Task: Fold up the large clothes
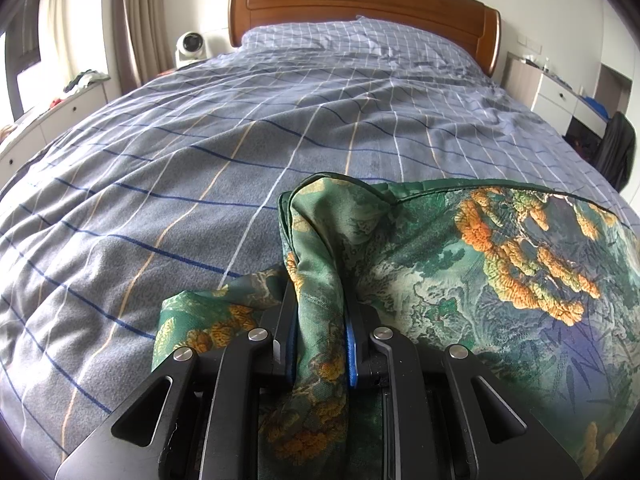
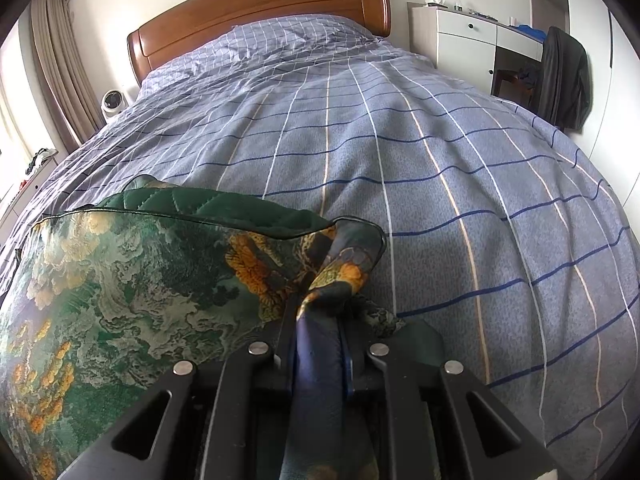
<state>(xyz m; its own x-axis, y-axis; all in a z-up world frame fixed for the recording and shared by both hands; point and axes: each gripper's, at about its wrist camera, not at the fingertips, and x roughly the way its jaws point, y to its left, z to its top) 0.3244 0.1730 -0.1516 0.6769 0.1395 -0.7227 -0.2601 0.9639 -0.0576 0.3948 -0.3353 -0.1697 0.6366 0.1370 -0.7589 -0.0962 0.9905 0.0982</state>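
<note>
the green printed garment (image 1: 460,256) is held bunched above the near end of the bed (image 1: 200,160), one corner pinched by the left gripper (image 1: 320,320), another by the right gripper (image 2: 316,332); no finished fold is seen.

We are looking along the left gripper (image 1: 320,312), a matte black body showing two angled arms on each side, each arm carrying a round silver pin at its joint. Triangular cut-outs are opening the outer arms. One inner finger is wearing a bright blue pad (its edge alone is showing). The right gripper (image 2: 318,320) is repeating the same build: black linkage, four silver pins, a sliver of blue by one finger.
</note>
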